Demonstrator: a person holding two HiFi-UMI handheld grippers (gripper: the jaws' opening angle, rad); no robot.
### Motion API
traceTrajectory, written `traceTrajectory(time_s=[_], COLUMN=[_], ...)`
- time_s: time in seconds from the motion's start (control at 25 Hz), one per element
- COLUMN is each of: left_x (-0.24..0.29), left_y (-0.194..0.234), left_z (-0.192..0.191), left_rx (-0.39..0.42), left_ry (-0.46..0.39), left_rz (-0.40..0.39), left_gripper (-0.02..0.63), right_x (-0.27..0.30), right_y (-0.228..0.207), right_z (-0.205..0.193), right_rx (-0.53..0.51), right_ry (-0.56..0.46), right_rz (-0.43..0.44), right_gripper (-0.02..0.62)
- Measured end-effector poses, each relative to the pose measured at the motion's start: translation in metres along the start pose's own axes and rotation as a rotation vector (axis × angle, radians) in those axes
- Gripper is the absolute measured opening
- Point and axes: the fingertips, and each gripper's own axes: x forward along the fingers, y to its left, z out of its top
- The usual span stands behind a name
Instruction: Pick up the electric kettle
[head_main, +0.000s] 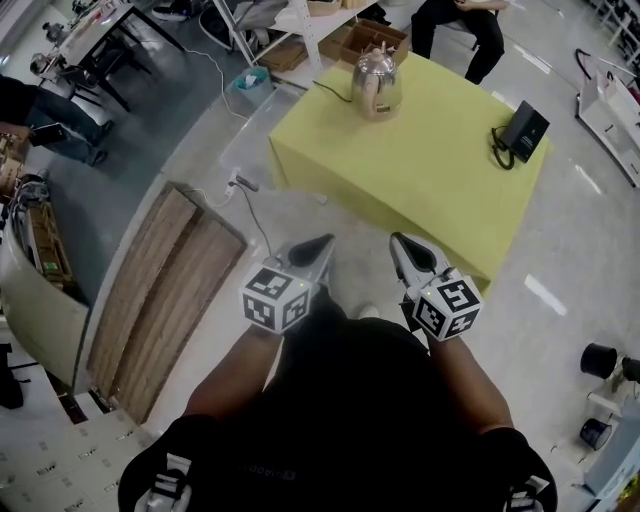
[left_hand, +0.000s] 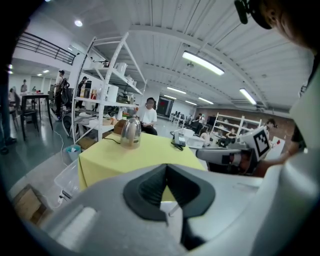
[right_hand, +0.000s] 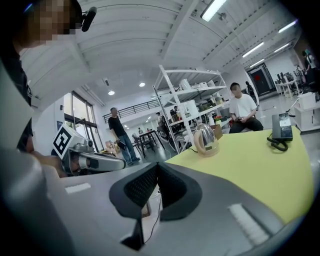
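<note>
Steel, domed electric kettle (head_main: 377, 82) sits untouched on the yellow-clothed bench (head_main: 420, 180), well ahead of both jaws. Jaws of left gripper (head_main: 320, 245) and right gripper (head_main: 403, 243) closed, empty. Approach and grasp still to do.

Recorded polished silver on the domed steel electric kettle (head_main: 377, 82), with a beige handle and a black cord. Found plain yellow-green cloth over the square worktop (head_main: 420, 190). Noted solid black on the boxy desk telephone (head_main: 524, 131) and its coiled cord. Logged pale grey shells on the left gripper (head_main: 322, 243) and right gripper (head_main: 400, 240), with black ribbed fingers (left_hand: 150, 192). Logged white marker cubes (head_main: 275, 297) printed with black square patterns. Saw brown streaked grain on the flat wooden boards (head_main: 160, 300). Noted pale grey on the smooth floor (head_main: 560, 250), white on the metal shelving rack (left_hand: 102, 95), teal on the small plastic bin (head_main: 248, 78).
</note>
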Motion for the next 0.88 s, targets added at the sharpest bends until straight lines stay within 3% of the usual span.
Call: traceTrajectory(time_s=[0.4,0.88], left_x=[0.027,0.064], left_y=[0.038,0.121], left_z=[0.029,0.060], left_rx=[0.022,0.021], left_ry=[-0.005,0.027], left_rz=[-0.047,-0.102], left_gripper=[0.002,0.002], right_x=[0.041,0.123], right_y=[-0.019,-0.047], right_z=[0.018,0.035], right_rx=[-0.011,-0.002], right_ry=[-0.010,0.025], right_rz=[-0.045,-0.125], right_gripper=[0.005,0.005])
